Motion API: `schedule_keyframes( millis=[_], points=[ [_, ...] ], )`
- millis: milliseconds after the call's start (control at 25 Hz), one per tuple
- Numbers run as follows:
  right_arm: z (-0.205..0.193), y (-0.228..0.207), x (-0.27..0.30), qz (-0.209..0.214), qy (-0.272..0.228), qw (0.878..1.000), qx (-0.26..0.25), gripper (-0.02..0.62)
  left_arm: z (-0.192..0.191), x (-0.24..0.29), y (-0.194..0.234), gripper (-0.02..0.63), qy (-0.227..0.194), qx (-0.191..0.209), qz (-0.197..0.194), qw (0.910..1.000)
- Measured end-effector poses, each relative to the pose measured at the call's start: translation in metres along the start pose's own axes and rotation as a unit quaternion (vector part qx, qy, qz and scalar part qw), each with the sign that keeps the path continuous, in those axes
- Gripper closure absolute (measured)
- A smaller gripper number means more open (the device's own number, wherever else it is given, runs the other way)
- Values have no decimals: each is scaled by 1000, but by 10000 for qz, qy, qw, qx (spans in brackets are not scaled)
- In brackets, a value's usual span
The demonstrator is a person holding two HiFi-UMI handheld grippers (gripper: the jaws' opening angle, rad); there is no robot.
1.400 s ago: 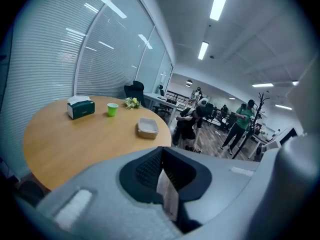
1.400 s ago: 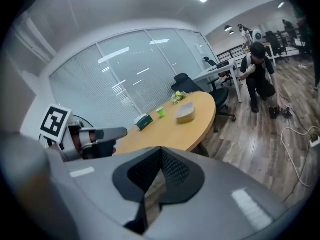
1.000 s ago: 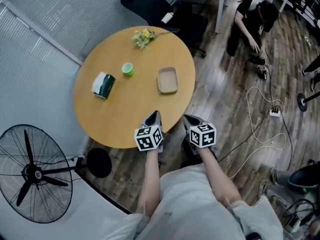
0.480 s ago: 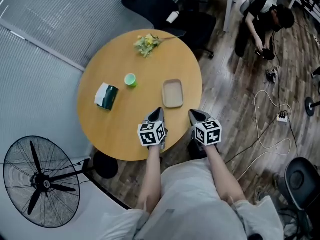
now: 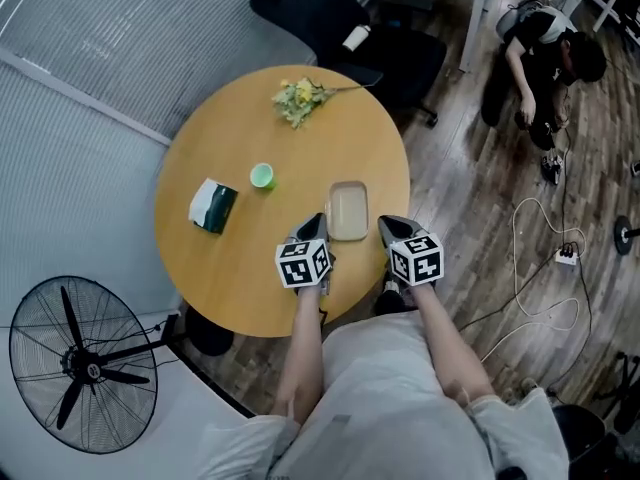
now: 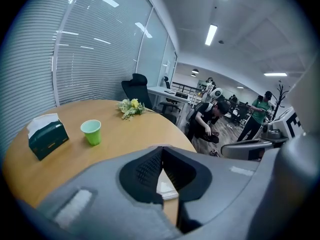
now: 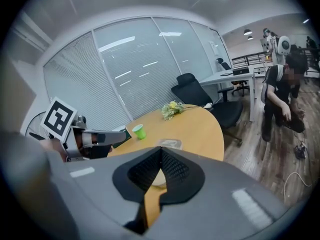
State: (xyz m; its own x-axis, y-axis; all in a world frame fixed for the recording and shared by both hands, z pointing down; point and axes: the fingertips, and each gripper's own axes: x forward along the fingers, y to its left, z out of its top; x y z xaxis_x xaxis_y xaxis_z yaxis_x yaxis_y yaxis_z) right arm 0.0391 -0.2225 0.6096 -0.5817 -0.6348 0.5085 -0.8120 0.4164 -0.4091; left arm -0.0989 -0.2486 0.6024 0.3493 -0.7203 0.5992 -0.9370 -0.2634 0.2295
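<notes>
Zero things in grip. Far left on the table (image 5: 240, 273): a tissue box (image 5: 213, 206), then a green cup (image 5: 262, 175) and a sprig of flowers (image 5: 298, 98), all untouched. Left claw (image 5: 313, 226) pinched together and empty, just beside the shallow tray (image 5: 348, 210). Right claw (image 5: 388, 226) likewise closed on nothing, near the tray's other side, at the table's edge.

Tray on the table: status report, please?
Left gripper, right gripper: jaws shut, empty. Tray just ahead, untouched. Green cup apart, farther left.
</notes>
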Motion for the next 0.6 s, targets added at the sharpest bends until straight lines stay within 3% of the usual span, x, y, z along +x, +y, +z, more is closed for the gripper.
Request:
schedule_keyframes(
  millis=[600],
  points=[
    [12,-10,49,365,370,9984,-217,596,10,30,29,569,267,-11,211,9994]
  ],
)
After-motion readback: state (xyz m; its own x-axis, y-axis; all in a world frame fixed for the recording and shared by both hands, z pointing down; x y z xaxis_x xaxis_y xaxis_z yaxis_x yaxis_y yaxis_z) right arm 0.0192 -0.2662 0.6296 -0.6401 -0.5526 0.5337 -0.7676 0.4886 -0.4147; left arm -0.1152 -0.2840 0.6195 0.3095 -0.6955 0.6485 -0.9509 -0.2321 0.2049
